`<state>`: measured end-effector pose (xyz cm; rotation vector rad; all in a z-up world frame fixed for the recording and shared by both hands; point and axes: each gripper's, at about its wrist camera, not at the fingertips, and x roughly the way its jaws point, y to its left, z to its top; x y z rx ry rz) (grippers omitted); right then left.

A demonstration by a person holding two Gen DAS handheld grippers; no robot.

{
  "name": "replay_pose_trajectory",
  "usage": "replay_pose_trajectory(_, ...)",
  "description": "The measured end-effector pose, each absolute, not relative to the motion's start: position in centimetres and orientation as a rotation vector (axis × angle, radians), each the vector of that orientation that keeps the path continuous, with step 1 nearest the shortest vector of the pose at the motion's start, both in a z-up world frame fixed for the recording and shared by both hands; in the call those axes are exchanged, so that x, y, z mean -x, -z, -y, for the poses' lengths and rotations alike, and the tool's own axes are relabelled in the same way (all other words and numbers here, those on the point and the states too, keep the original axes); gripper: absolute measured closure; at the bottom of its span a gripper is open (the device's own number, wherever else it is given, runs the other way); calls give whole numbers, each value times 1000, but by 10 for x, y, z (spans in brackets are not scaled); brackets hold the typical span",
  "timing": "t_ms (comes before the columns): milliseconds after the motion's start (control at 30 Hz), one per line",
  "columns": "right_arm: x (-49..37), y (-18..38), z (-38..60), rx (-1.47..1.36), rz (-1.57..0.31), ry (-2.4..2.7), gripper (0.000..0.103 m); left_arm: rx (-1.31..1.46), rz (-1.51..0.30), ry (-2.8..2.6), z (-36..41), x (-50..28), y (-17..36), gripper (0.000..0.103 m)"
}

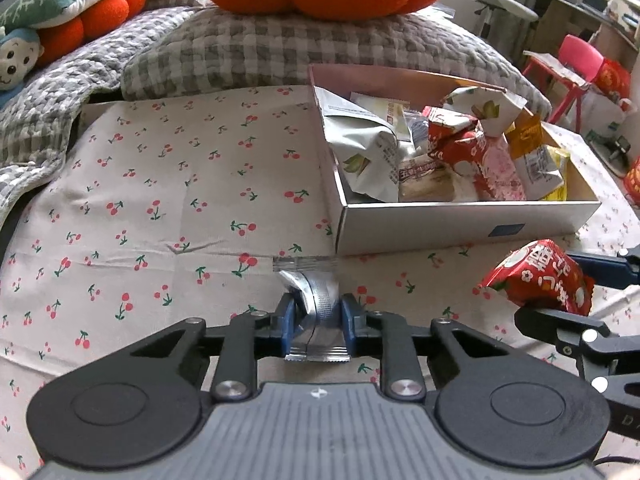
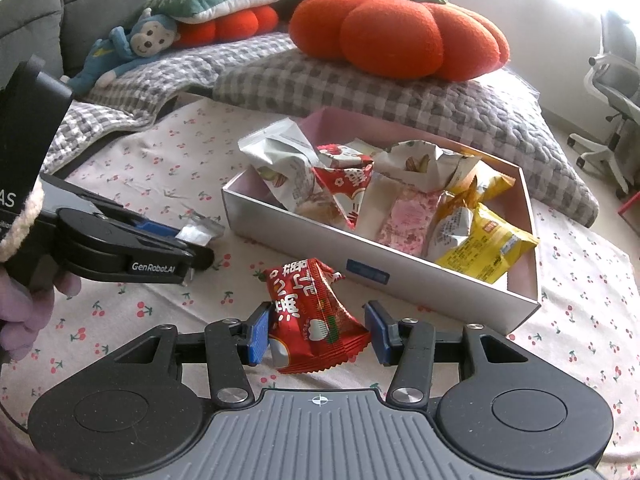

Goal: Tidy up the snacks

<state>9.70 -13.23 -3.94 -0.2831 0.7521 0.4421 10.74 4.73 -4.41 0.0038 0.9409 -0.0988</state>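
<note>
Left tongs (image 1: 316,316) clamped on a silver foil packet (image 1: 318,300); right tongs (image 2: 318,330) gripping a red snack pack (image 2: 316,312).
Landmark: white snack box (image 1: 460,226) on the cherry-print bedsheet (image 1: 160,200). Both packets sit just in front of its near wall, outside it, silver off the left corner, red further right. Box holds mixed snack bags (image 2: 400,200); orange pumpkin cushion (image 2: 396,36) behind it.

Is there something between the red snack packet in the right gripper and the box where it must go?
Nothing visible: only bare cherry-print cloth separates the red packet from the box's near wall.
</note>
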Motion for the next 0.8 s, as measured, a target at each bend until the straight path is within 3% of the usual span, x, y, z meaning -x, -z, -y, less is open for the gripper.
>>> replay_pose_trajectory(800,-116,-7,165,106,-670,-354,55,198,-760,155,-44,-107,-8,84)
